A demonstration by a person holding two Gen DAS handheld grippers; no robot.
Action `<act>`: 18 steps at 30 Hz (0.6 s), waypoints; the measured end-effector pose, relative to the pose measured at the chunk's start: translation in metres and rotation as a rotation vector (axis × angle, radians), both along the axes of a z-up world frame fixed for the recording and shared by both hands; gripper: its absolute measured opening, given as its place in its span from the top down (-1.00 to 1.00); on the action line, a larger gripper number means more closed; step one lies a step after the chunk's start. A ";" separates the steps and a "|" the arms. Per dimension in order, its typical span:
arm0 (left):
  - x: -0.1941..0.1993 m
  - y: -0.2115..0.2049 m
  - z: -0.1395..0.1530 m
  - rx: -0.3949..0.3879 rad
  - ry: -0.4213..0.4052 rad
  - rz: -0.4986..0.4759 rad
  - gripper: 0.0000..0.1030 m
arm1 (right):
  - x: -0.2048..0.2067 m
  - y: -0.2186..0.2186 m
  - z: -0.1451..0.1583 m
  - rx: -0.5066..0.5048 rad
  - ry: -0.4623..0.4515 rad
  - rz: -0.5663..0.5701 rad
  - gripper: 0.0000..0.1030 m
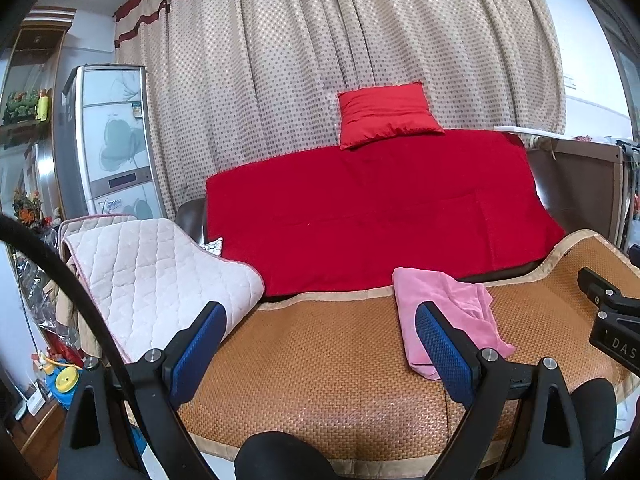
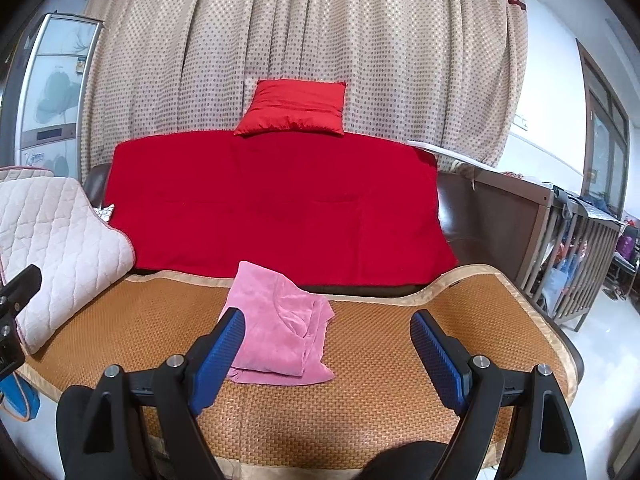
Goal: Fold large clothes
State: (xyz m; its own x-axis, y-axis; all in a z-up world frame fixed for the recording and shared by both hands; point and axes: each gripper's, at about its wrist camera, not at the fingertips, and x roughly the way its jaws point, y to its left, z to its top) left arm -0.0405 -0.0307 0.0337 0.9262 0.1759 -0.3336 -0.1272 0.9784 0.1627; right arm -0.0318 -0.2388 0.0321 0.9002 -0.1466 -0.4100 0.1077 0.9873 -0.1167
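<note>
- Pink garment sits already folded into a compact bundle on the woven rattan mat, roughly mid-seat and a bit toward the red throw draped over the sofa back.
- Looks to me like the fold is basically done: edges are stacked and nothing is spread out flat anymore, though one flap on the right side lies a little loose.
- Right gripper is released, jaws spread wide, nothing between the blue pads. It hangs above the mat with its left finger in front of the bundle's left edge, not gripping it.
- Left gripper is the same deal: wide open, empty, off to the left of the garment in its own view.
- Both being open and clear of the cloth makes sense if the person is just checking the result.
- Quilted cream pad lies over the left armrest, and a red cushion leans on the dotted curtain, all well apart from the work.
</note>
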 end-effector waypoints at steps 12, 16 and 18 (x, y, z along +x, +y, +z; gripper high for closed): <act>0.002 0.000 -0.004 -0.004 0.020 -0.003 -0.85 | 0.002 -0.006 -0.004 0.000 0.014 -0.008 -0.70; 0.001 -0.002 -0.003 -0.004 0.016 -0.007 -0.85 | 0.001 -0.008 -0.005 0.001 0.010 -0.009 -0.70; 0.001 -0.002 -0.004 -0.003 0.017 -0.009 -0.85 | 0.001 -0.009 -0.004 0.005 0.009 -0.011 -0.70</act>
State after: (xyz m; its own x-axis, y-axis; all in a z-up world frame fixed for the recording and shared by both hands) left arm -0.0394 -0.0331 0.0296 0.9217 0.1666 -0.3502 -0.1157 0.9800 0.1618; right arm -0.0306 -0.2477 0.0277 0.8948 -0.1541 -0.4191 0.1170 0.9867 -0.1132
